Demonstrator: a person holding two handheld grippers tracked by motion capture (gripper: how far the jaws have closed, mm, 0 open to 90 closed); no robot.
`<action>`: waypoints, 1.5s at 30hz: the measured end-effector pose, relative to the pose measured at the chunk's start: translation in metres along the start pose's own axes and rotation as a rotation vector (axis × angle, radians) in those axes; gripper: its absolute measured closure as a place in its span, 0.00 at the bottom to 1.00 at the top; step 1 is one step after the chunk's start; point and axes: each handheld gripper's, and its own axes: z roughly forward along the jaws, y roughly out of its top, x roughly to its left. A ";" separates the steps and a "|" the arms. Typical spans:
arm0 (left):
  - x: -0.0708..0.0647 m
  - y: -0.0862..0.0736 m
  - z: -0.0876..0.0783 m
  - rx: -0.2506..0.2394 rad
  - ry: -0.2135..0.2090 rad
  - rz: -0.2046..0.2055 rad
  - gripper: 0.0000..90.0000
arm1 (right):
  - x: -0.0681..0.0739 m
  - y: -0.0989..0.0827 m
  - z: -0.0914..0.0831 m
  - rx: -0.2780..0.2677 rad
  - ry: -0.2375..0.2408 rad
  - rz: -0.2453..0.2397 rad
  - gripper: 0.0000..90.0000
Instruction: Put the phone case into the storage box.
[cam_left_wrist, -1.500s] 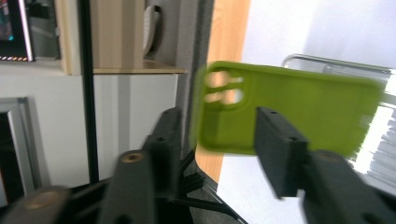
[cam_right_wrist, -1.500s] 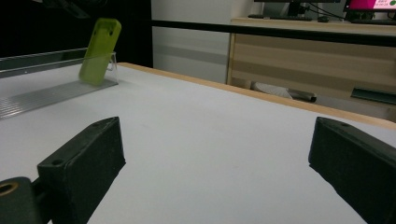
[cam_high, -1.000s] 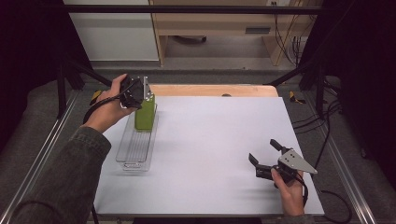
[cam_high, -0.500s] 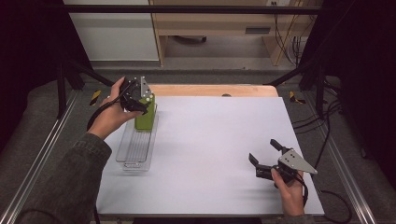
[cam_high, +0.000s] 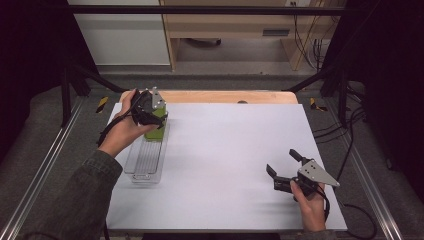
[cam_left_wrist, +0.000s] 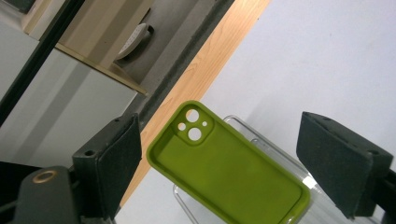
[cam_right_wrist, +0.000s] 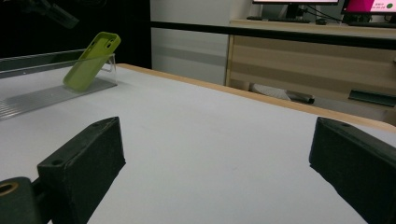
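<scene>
At upper left of the high view, the left gripper (cam_high: 150, 107) has lifted slightly, its jaws just opened off the green phone case (cam_left_wrist: 224, 168), now leaning in the clear tray (cam_high: 145, 160); right gripper (cam_high: 282, 165), lower right, gapes unmoved.

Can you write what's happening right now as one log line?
left gripper: jaws just opened, clear of green phone case | case: leaning in clear tray | right gripper: open, empty

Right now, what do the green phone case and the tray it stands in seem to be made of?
Phone case: probably soft silicone or rubbery plastic, with a matte, even green surface, rounded edges and moulded camera holes. Tray: looks like clear hard plastic, perhaps acrylic; it is see-through, with a ribbed floor and glinting edges.
</scene>
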 end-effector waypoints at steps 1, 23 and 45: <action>-0.001 0.000 0.000 -0.006 -0.005 -0.011 0.15 | 0.000 0.000 0.000 0.000 0.000 0.000 0.04; -0.015 0.006 -0.004 -0.049 -0.059 -0.098 0.12 | 0.000 0.000 0.000 -0.004 -0.002 0.000 0.04; -0.046 0.021 -0.008 -0.091 -0.118 -0.075 0.07 | 0.000 0.001 -0.001 -0.009 -0.002 0.002 0.04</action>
